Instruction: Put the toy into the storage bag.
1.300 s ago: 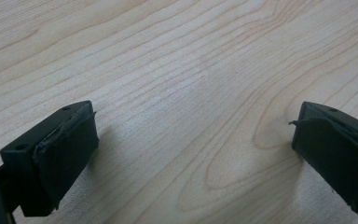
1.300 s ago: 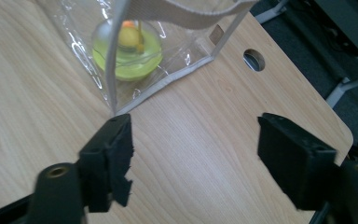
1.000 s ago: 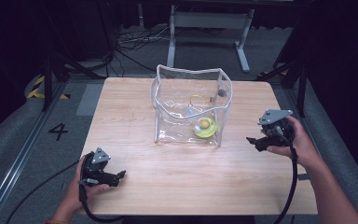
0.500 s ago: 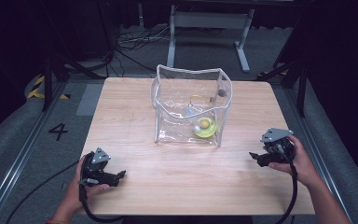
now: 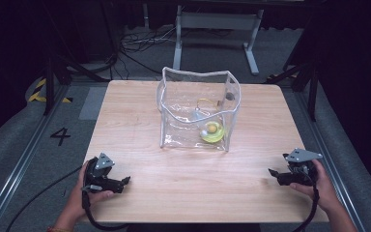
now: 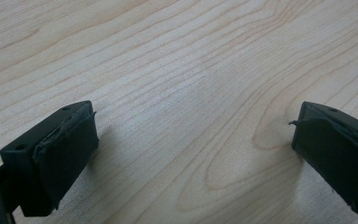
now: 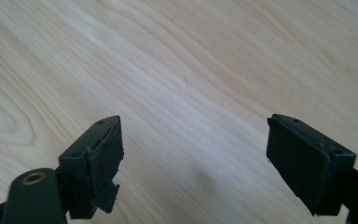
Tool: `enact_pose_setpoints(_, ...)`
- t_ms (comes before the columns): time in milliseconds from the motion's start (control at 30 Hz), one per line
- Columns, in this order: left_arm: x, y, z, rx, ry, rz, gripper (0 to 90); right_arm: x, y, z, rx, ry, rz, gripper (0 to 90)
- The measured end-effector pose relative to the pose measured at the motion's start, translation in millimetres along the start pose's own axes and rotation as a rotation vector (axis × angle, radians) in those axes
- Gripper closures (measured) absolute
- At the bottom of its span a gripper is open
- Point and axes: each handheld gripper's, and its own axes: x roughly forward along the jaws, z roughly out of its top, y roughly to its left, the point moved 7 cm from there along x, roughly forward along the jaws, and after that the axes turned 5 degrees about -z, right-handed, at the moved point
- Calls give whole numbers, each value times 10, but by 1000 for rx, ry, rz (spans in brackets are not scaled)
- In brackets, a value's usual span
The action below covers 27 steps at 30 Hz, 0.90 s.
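The clear bag (image 5: 198,111) stands open-topped on the far middle of the table (image 5: 125,125), with a yellow roll (image 5: 211,131) lying at its bottom right and a thin yellow cord and a small dark piece higher up inside. Both grippers sit near the table's front edge, well apart from the bag and from each other. The left gripper (image 5: 124,182) rests low at the front left, its jaws spread wide with nothing but bare wood between them; the left gripper view confirms this, its pads (image 6: 67,154) just above the grain. The right gripper (image 5: 272,172) is at the front right, equally released and empty, as the right gripper view shows.

The work seems to be at rest or at its close: both hands parked, the contents in the bag. To do this step well, I would settle each gripper flat and steady, jaws kept spread, so neither pad catches the wood. Keep the 2 cables clear of the bag's thin walls, which look soft and would tip or buckle at a slight tug. If the bag is to be handled next, 1 gripper should come in at the rim from the side rather than pressing down from above.
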Motion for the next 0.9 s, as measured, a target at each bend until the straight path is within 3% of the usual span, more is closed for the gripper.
enact_pose_setpoints(133,0,1,2,-1,0,3,5,-10,-28,-203,57,-13,13,186)
enact_pose_setpoints(200,0,1,2,-2,0,3,5,0,-20,-298,94,-20,41,177)
enact_pose_setpoints(267,0,1,2,-2,0,3,5,0,-15,-402,102,-23,35,173)
enact_pose_setpoints(433,0,1,1,-1,0,3,5,-32,-30,-512,180,-70,53,162)
enact_pose_setpoints(500,2,0,1,-1,0,1,5,-36,-42,-537,222,-51,59,149)
enact_pose_setpoints(900,-3,-4,-5,-11,-1,8,5,-30,-35,-533,244,-44,44,145)
